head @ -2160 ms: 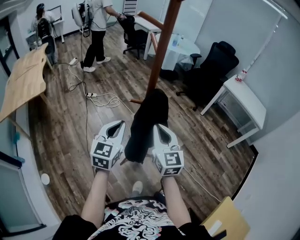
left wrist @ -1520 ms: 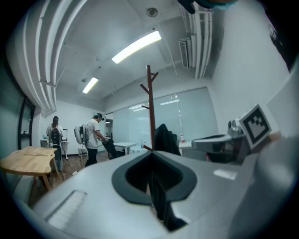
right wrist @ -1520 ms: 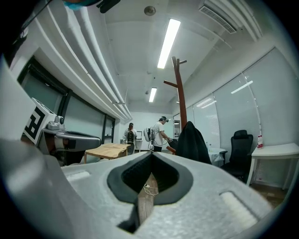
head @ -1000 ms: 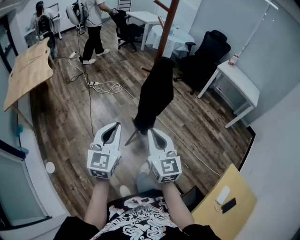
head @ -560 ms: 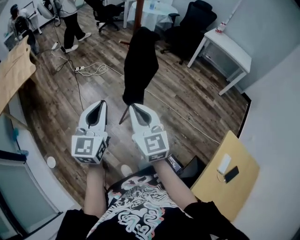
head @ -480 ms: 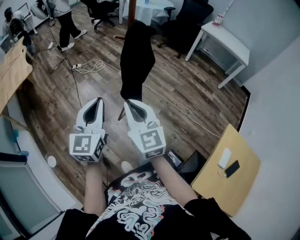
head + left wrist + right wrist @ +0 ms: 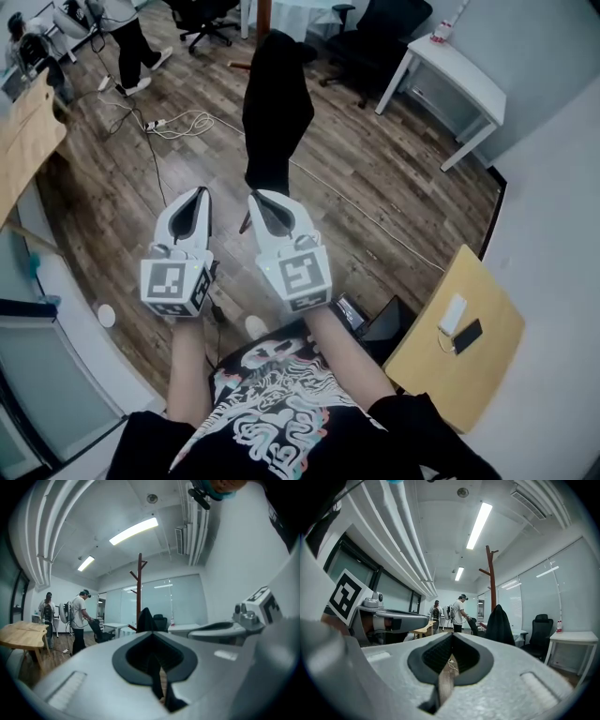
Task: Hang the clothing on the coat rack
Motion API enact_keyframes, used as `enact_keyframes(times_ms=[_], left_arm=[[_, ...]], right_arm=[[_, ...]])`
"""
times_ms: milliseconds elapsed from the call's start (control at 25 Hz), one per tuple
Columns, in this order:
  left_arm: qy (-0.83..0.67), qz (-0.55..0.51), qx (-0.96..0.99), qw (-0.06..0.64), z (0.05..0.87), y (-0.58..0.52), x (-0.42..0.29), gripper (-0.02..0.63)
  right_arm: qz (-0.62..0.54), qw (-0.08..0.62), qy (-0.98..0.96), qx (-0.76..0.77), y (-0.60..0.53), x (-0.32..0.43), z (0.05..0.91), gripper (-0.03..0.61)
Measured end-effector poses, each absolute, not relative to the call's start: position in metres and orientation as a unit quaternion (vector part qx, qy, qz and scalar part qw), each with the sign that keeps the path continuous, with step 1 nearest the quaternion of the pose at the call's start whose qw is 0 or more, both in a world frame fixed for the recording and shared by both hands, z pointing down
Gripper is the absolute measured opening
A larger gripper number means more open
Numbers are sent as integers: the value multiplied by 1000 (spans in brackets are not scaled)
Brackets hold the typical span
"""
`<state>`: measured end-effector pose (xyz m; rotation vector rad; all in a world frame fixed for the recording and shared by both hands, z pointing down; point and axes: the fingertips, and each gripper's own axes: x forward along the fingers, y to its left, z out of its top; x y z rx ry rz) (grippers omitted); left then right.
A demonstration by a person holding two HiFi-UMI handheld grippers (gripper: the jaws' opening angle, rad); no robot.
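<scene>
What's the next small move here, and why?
Probably just lower both grippers and stop. The black garment already hangs on the coat rack, clear of both grippers. The left gripper and right gripper have their jaws together with nothing between them.

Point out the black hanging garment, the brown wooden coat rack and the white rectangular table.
black hanging garment (image 7: 277, 103), head view, middle of the draped fabric.
brown wooden coat rack (image 7: 492, 592), right gripper view, upright pole below the upper pegs.
white rectangular table (image 7: 466, 81), head view, bare tabletop.
</scene>
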<state>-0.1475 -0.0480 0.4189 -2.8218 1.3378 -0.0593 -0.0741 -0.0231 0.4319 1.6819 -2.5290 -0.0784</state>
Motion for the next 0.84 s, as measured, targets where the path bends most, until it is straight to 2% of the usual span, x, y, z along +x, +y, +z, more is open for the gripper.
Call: enact_keyframes(times_ms=[840], left_arm=[[442, -22, -897, 7, 422, -52, -176, -11]], right_arm=[[-31, 55, -828, 557, -26, -95, 429, 0]])
